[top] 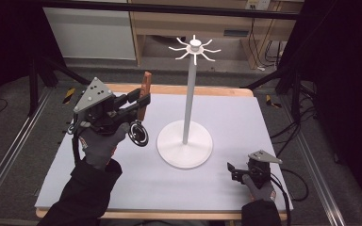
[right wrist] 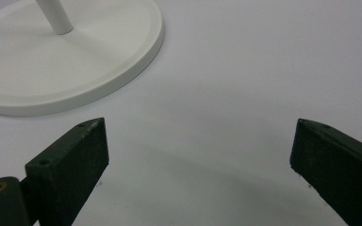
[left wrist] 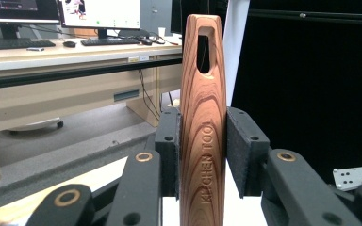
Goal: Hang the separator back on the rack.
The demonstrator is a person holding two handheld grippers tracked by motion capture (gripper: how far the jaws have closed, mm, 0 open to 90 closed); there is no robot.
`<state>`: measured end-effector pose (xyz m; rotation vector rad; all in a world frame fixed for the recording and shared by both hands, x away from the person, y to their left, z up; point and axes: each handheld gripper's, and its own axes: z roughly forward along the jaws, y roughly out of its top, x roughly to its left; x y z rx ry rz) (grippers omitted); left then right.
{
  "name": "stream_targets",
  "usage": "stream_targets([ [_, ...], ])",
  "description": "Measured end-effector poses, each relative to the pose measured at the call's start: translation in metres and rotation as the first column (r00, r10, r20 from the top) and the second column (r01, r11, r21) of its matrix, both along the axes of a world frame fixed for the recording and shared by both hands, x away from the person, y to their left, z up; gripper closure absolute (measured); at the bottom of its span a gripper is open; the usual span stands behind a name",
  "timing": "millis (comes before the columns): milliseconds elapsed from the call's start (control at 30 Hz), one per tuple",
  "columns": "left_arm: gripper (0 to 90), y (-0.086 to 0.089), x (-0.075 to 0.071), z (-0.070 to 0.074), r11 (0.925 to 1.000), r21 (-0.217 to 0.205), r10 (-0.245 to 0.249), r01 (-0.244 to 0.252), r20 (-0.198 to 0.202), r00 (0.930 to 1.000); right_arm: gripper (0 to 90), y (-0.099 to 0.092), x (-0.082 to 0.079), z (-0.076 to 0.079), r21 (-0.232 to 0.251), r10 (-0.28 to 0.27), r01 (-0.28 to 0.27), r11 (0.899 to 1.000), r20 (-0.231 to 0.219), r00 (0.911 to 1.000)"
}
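A wooden kitchen tool (left wrist: 202, 141) with a slot near its top end and "KITCHEN TOOL" cut into its handle stands upright between the pads of my left gripper (left wrist: 202, 155), which is shut on it. From above, the left gripper (top: 139, 101) is raised over the table's left side, holding the wooden tool (top: 144, 94) upright. A white stand (top: 185, 141) with a round base, a tall pole and a ring of hooks (top: 194, 48) at the top rises in the middle. My right gripper (top: 233, 170) rests low at the front right, open, with nothing between the jaws (right wrist: 198, 155).
The white mat (top: 226, 117) covers the wooden table. The stand's round base (right wrist: 75, 61) lies just left of and beyond my right gripper. Black frame legs and cables flank the table; a desk with monitors (left wrist: 99, 14) stands in the background.
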<state>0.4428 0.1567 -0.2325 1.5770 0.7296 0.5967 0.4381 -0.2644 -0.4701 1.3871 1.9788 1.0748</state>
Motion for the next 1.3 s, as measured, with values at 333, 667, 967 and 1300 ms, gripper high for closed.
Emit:
stream_targets([
  [333,67.7,-0.009,-0.003,0.014,0.9999,0.002,-0.013,0.013,0.026,0.9996,5.4,-0.001,0.0,0.0,-0.004,-0.002,0.002,1.0,0.007,1.0],
  [667,67.7,-0.015,-0.003,0.025,0.9997,-0.002,-0.024,0.024,0.039,0.999,5.4,-0.001,0.0,0.0,-0.002,-0.004,0.004,1.0,0.005,1.0],
  [967,67.7,-0.025,0.0,0.035,0.9996,0.012,-0.025,0.025,0.052,0.9983,5.4,-0.001,0.0,0.0,-0.002,-0.006,0.006,1.0,0.005,1.0],
  [1300,67.7,-0.037,0.004,0.041,0.9992,0.02,-0.037,0.036,0.053,0.9979,5.4,-0.001,0.0,0.001,0.004,-0.006,0.006,1.0,0.001,1.0],
])
